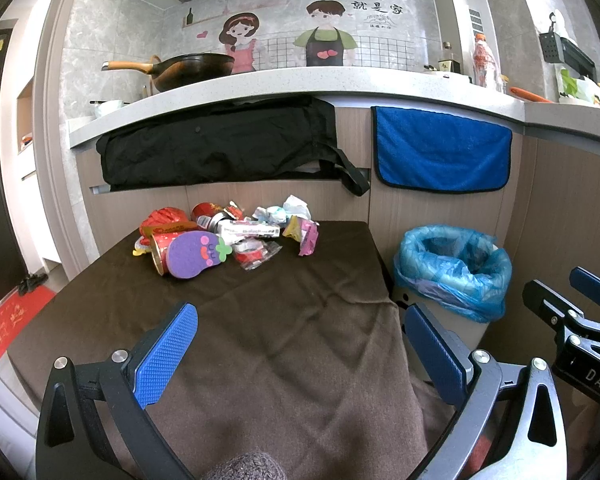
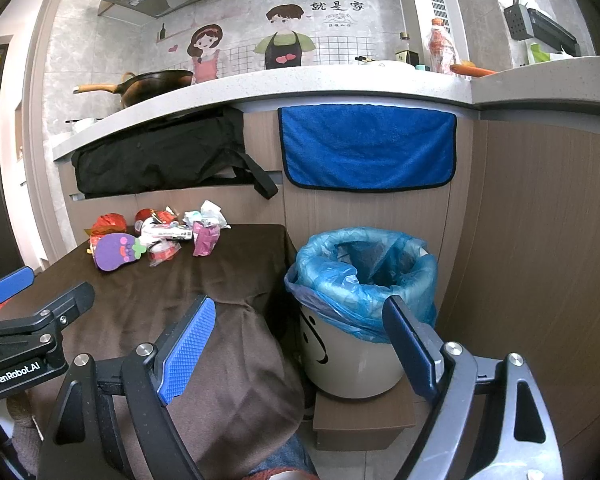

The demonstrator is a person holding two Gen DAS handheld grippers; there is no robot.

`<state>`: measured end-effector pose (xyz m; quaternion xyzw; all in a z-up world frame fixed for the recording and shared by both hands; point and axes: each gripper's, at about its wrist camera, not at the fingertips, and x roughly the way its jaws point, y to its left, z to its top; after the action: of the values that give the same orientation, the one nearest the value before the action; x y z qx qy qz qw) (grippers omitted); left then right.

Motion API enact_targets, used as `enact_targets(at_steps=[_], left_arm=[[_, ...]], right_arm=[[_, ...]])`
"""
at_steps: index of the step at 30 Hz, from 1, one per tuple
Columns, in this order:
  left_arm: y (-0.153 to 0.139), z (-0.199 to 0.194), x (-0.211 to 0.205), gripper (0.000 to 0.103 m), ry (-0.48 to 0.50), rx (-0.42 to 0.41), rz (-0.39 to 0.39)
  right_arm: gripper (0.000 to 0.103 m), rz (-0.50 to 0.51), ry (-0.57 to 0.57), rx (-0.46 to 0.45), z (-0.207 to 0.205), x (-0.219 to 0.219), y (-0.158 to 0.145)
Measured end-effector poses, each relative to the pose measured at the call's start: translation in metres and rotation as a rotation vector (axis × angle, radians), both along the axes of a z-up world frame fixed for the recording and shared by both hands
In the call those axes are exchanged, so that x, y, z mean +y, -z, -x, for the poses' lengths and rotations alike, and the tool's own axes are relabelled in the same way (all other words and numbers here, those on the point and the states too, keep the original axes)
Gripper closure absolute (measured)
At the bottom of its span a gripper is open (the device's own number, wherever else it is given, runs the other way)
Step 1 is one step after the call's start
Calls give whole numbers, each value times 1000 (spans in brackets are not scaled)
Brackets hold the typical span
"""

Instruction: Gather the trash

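Observation:
A heap of trash lies at the far end of a table covered with a brown cloth: red wrappers, a purple eggplant-shaped sponge, crumpled tissue, a pink wrapper. The heap also shows in the right wrist view. A white bin with a blue liner stands right of the table, also in the left wrist view. My left gripper is open and empty above the near cloth. My right gripper is open and empty in front of the bin.
A kitchen counter runs behind, with a wok and bottles on it. A black bag and a blue towel hang from its edge. The bin sits on a low brown stand. A wooden cabinet wall is at right.

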<state>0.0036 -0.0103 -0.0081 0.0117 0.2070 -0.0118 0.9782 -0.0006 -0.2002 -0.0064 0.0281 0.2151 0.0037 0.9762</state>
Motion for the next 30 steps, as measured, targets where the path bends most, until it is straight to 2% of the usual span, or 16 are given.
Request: enact_targets(at_steps=[6, 13, 18, 22, 30], left_arm=[[1, 0, 0, 1, 4, 2, 0], [-1, -19, 7, 1, 18, 45, 23], [-3, -42, 17, 1, 8, 95, 29], [-5, -67, 30, 1, -26, 109, 25], [4, -118, 60, 1, -52, 172, 56]], right_arm=[[20, 2, -1, 0, 0, 0, 0], [20, -20, -19, 27, -16, -6, -2], [20, -31, -41, 51, -42, -6, -5], [20, 9, -60, 39, -63, 3, -11], [20, 48, -121, 24, -128, 31, -21]])
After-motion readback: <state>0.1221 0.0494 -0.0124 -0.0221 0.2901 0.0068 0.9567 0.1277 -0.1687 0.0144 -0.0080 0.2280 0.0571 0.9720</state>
